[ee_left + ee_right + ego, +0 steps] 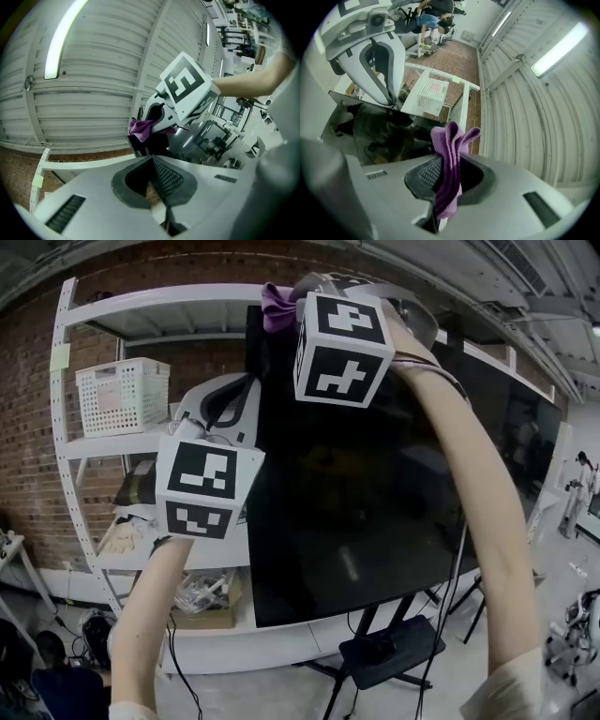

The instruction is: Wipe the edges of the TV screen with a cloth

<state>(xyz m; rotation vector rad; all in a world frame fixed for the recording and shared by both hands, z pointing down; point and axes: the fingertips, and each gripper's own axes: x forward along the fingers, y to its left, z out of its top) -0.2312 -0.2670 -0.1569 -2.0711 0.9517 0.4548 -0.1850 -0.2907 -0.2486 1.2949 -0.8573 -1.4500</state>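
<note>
In the head view, my right gripper (292, 298) is raised to the TV's (375, 502) top-left corner, with the cloth (277, 307) bunched on that corner. My left gripper (234, 395) sits lower, just beside the TV's left edge, in front of a shelf (94, 437).

In the left gripper view, its jaws are pressed together with nothing between them.

In the right gripper view, the jaws are clamped on the purple cloth, whose folds stick up past the tips.

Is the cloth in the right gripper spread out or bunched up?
Bunched. The purple cloth is pinched in folds between the jaws of the right gripper, loose loops standing past the tips.
</note>
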